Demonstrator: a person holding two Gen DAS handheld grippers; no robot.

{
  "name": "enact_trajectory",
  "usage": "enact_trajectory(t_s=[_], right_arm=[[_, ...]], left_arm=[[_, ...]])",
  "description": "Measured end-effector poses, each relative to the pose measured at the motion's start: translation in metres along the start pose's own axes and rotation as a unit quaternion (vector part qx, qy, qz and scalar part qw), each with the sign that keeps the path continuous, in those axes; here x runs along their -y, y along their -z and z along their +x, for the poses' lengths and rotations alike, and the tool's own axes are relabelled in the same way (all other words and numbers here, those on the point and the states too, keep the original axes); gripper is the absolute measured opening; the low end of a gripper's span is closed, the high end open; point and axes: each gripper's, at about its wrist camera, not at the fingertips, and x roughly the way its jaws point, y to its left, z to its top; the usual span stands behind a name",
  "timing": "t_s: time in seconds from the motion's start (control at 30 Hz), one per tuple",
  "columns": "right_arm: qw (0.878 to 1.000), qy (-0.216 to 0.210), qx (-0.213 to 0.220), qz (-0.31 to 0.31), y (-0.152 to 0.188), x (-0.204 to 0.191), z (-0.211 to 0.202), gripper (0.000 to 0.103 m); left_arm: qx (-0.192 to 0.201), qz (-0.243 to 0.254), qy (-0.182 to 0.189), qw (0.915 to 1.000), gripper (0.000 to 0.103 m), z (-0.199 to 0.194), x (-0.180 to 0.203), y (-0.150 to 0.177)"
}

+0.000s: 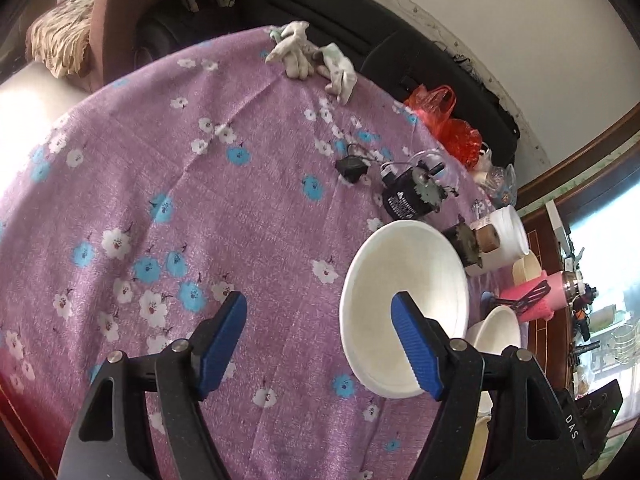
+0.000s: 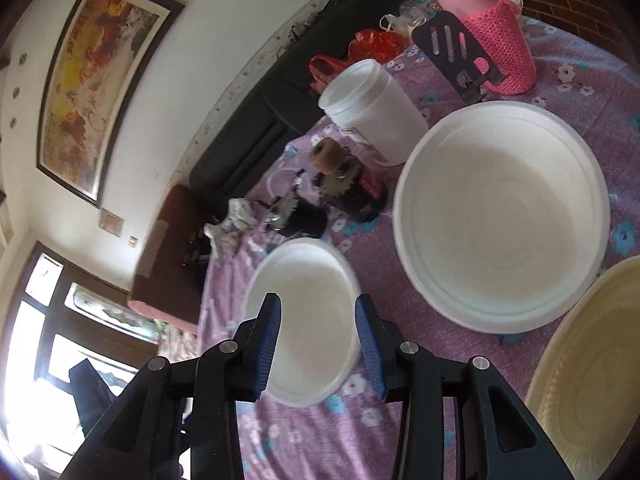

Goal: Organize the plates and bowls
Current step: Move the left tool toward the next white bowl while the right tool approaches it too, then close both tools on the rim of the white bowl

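A white bowl (image 1: 404, 312) sits on the purple flowered tablecloth (image 1: 240, 220). My left gripper (image 1: 320, 344) is open above the cloth, its right finger over the bowl's near rim. A second white bowl (image 1: 496, 330) shows behind it. In the right wrist view my right gripper (image 2: 318, 344) is open, hovering over a small white bowl (image 2: 308, 312). A larger white bowl (image 2: 500, 216) sits to the right, and a cream paper plate (image 2: 588, 376) lies at the lower right edge.
A white plastic jar (image 2: 372, 112), a pink knit-covered flask (image 2: 500, 36), a black slotted spatula (image 2: 456, 52), black gadgets (image 1: 404, 196), white gloves (image 1: 308, 56) and a red bag (image 1: 444, 120) crowd the table's far side. A dark sofa (image 1: 320, 12) lies beyond.
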Motion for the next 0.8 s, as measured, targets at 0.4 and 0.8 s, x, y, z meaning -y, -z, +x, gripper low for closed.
enact_trajectory(t_s=[0.4, 0.8], right_arm=[[0.999, -0.014, -0.029, 0.012, 0.001, 0.015, 0.027, 0.042], [0.999, -0.003, -0.040, 0.015, 0.008, 0.018, 0.040, 0.042]], left_arm=[[-0.039, -0.010, 0.021, 0.9989, 0.074, 0.032, -0.011, -0.001], [-0.066, -0.025, 0.071, 0.9950, 0.074, 0.040, -0.011, 0.002]])
